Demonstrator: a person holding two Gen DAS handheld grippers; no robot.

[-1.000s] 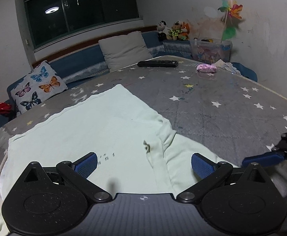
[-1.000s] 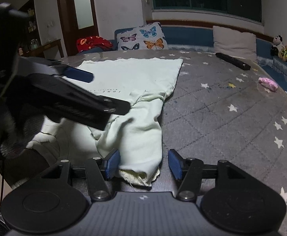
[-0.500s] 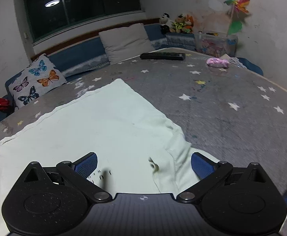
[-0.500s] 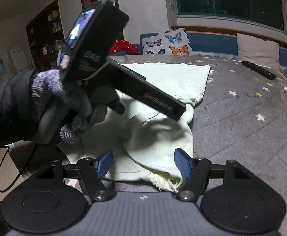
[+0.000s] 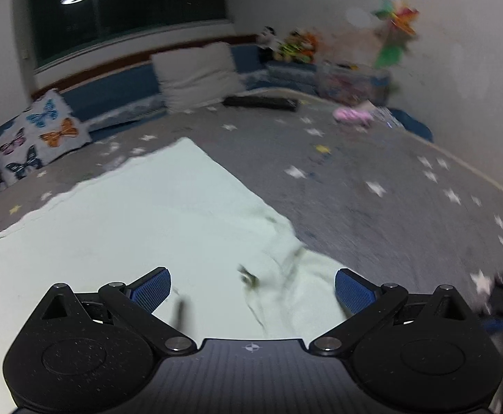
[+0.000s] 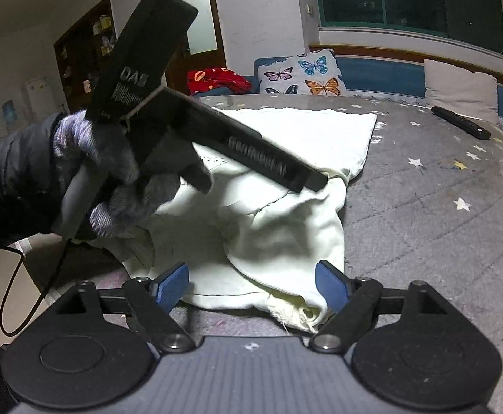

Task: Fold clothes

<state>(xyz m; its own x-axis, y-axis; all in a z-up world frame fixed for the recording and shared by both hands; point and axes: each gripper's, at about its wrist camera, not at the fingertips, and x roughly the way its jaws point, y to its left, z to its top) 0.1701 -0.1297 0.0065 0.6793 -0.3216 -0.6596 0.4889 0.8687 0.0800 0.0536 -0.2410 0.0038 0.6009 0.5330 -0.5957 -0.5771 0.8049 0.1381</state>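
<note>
A pale cream garment (image 5: 141, 220) lies spread on the grey star-patterned bed (image 5: 372, 214); it also shows in the right wrist view (image 6: 286, 227), with a rumpled sleeve and frayed cuff nearest the camera. My left gripper (image 5: 253, 288) is open and empty, held above the garment's near part. Its body, held by a gloved hand, shows in the right wrist view (image 6: 262, 162), raised over the garment. My right gripper (image 6: 251, 281) is open, its blue pads on either side of the sleeve end, not closed on it.
A butterfly pillow (image 6: 303, 76), a beige pillow (image 5: 196, 76) and a black remote (image 5: 262, 102) lie at the far side of the bed. A pink item (image 5: 351, 115), a toy box and soft toys (image 5: 293, 43) are at the right. A red cloth (image 6: 217, 79) lies by the door.
The left gripper has lifted and tilted higher above the garment, and its view is blurred by motion. The right gripper has opened wider around the sleeve end and drawn back a little.
</note>
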